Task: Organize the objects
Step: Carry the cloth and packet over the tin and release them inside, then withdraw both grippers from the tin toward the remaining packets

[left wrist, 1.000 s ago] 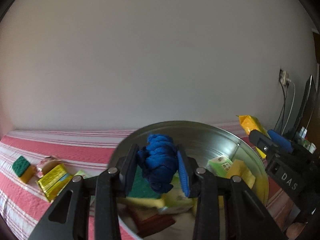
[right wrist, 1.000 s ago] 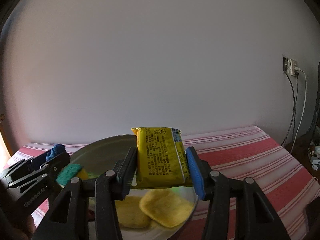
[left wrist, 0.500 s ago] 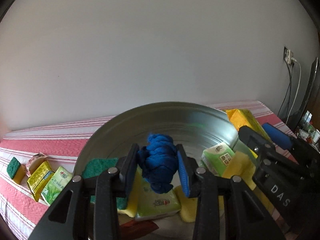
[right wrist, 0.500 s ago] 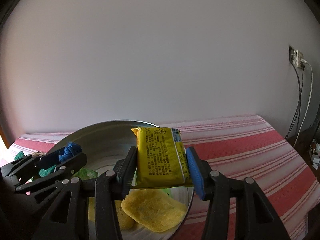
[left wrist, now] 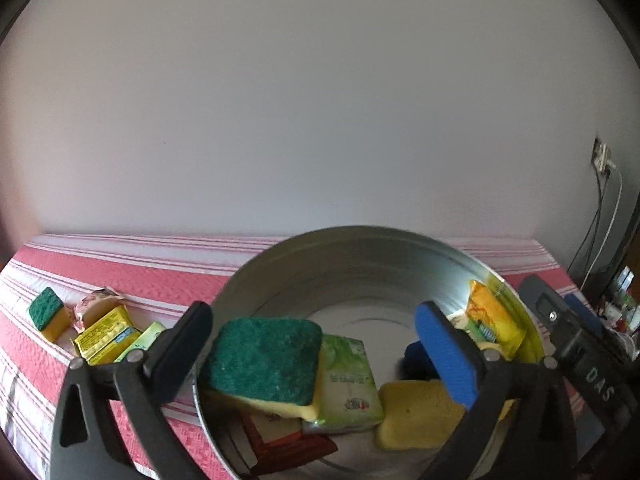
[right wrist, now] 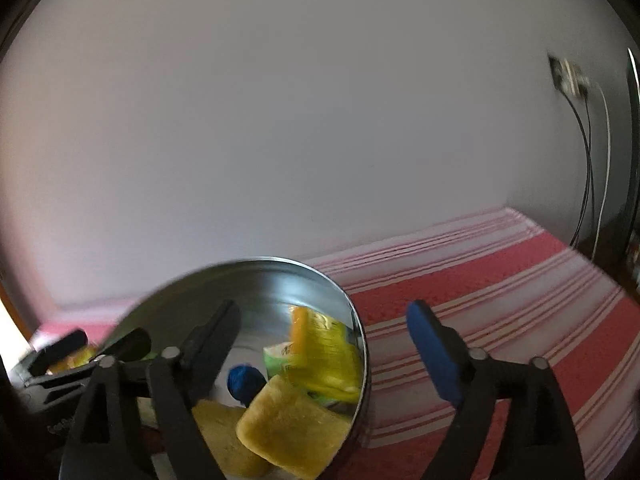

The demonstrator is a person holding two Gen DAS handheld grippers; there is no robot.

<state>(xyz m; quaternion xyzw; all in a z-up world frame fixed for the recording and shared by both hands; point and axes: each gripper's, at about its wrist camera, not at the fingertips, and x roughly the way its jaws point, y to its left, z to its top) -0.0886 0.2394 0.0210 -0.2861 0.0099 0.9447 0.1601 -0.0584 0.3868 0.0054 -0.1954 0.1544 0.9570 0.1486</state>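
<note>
Above a round metal basin on a red-and-white striped cloth by a plain white wall, the left gripper and right gripper are both opening with nothing between their fingers, while a yellow packet lies inside against the basin's right wall, its long axis tilted upward, beside a blue cloth ball.

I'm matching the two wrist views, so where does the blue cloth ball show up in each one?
Left wrist view: the blue cloth ball lies low right of centre in the metal bowl, partly behind the blue pad.
Right wrist view: the ball sits low and left of centre, in the same bowl.
Shared landmark: the yellow packet against the bowl's wall.
</note>
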